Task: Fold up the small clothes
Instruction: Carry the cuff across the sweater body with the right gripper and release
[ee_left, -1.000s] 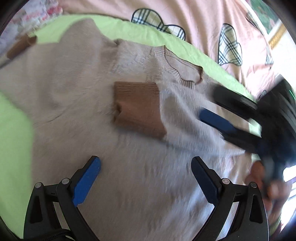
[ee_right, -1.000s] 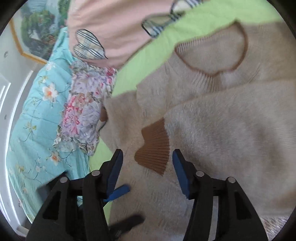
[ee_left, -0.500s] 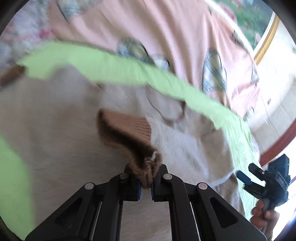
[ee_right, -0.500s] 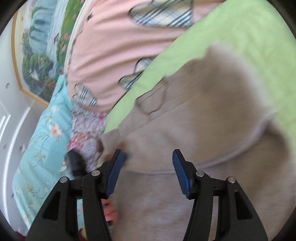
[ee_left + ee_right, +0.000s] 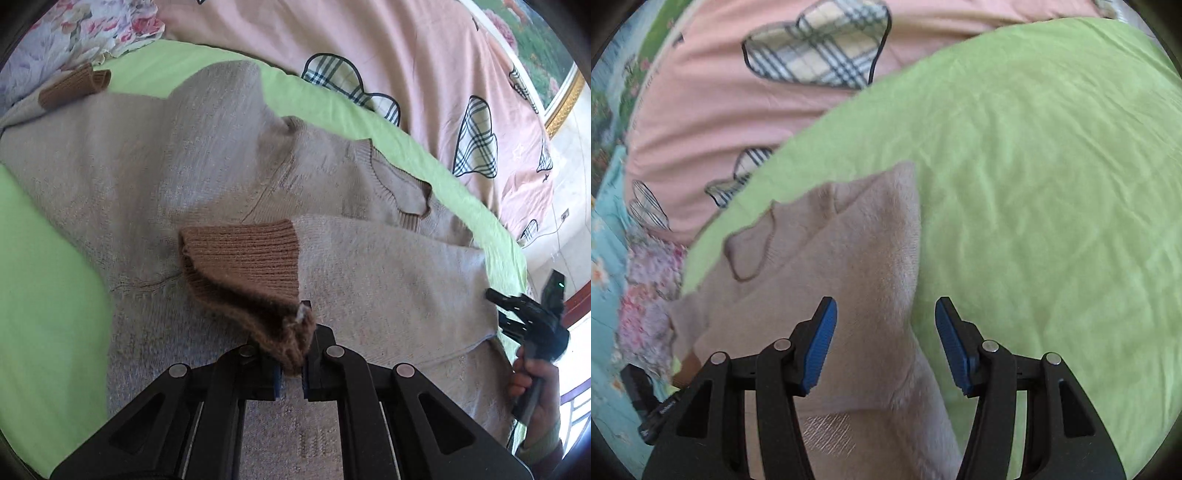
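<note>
Left tongs (image 5: 290, 373) pinch sweater's (image 5: 184, 155) brown cuff (image 5: 251, 273) by a thin edge | right tongs (image 5: 884, 343) spread, empty, above sleeve fold | risk: stretchy knit slips free, sleeve unfolds.

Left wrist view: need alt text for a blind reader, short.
The left hand-held gripper is shut on the brown ribbed cuff of a beige sweater spread over a green sheet, its sleeve folded across the chest. The right hand-held gripper is at the sweater's right edge; a pink quilt lies behind.
</note>
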`<act>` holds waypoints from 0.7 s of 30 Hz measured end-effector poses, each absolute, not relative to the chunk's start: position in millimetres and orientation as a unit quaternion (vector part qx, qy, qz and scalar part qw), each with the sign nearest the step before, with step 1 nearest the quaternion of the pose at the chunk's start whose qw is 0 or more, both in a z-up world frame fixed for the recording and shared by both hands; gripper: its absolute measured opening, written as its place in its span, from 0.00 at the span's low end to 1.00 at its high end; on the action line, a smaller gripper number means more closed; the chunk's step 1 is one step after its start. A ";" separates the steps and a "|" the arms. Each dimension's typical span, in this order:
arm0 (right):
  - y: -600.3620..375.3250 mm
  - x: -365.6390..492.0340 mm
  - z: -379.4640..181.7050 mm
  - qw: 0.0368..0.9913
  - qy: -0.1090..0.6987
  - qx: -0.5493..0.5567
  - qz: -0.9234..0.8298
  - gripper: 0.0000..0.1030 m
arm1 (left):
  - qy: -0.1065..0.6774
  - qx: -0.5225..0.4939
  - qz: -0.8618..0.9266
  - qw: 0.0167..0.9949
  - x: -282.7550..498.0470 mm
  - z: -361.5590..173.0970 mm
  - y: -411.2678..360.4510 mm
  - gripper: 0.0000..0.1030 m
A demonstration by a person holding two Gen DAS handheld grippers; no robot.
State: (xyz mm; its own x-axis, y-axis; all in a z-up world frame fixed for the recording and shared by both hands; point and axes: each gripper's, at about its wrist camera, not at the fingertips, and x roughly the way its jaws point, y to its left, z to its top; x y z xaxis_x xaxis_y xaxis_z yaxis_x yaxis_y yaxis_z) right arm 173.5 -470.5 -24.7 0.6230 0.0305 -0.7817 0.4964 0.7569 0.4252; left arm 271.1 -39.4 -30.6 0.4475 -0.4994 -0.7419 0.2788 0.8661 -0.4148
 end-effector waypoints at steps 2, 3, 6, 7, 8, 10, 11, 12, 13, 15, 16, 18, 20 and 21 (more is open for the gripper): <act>-470.8 185.8 -32.0 0.842 0.431 0.295 -0.136 0.24 | 0.471 -0.110 -0.234 0.844 270.8 -27.7 -43.5 0.06; -472.0 187.8 -31.0 0.843 0.438 0.284 -0.133 0.08 | 0.468 -0.107 -0.240 0.844 270.1 -24.5 -45.9 0.06; -475.8 178.4 -14.7 0.856 0.423 0.257 -0.152 0.08 | 0.456 -0.098 -0.258 0.846 267.0 -14.9 -54.4 0.06; -480.5 174.2 -11.4 0.858 0.418 0.251 -0.161 0.08 | 0.456 -0.094 -0.259 0.846 267.3 -15.2 -58.1 0.06; -481.7 172.9 -11.5 0.857 0.419 0.250 -0.166 0.08 | 0.457 -0.088 -0.257 0.847 268.3 -17.7 -61.4 0.06; -483.1 171.7 -20.4 0.851 0.428 0.251 -0.171 0.08 | 0.464 -0.071 -0.243 0.849 271.2 -27.6 -66.2 0.06; -482.3 171.7 -25.6 0.849 0.433 0.249 -0.172 0.08 | 0.474 -0.075 -0.243 0.843 272.6 -33.5 -63.9 0.06; -480.0 172.5 -28.1 0.848 0.434 0.247 -0.175 0.08 | 0.476 -0.083 -0.247 0.840 272.7 -33.7 -61.0 0.07; -480.3 170.3 -28.5 0.849 0.429 0.252 -0.176 0.08 | 0.474 -0.087 -0.249 0.840 271.2 -31.9 -57.0 0.10; -481.7 163.2 -24.3 0.848 0.417 0.279 -0.171 0.10 | 0.469 -0.077 -0.243 0.846 265.5 -26.1 -47.2 0.17; -480.8 159.0 -20.1 0.846 0.410 0.295 -0.172 0.13 | 0.466 -0.075 -0.240 0.848 262.8 -24.2 -41.4 0.20; -471.3 143.5 -6.7 0.850 0.389 0.318 -0.159 0.22 | 0.466 -0.084 -0.236 0.849 257.1 -22.8 -26.0 0.20; -454.0 130.9 3.0 0.858 0.373 0.324 -0.137 0.53 | 0.467 -0.100 -0.229 0.848 251.9 -22.5 -9.6 0.20; -443.6 124.4 6.4 0.862 0.369 0.324 -0.124 0.58 | 0.466 -0.110 -0.223 0.849 249.5 -21.8 0.1 0.20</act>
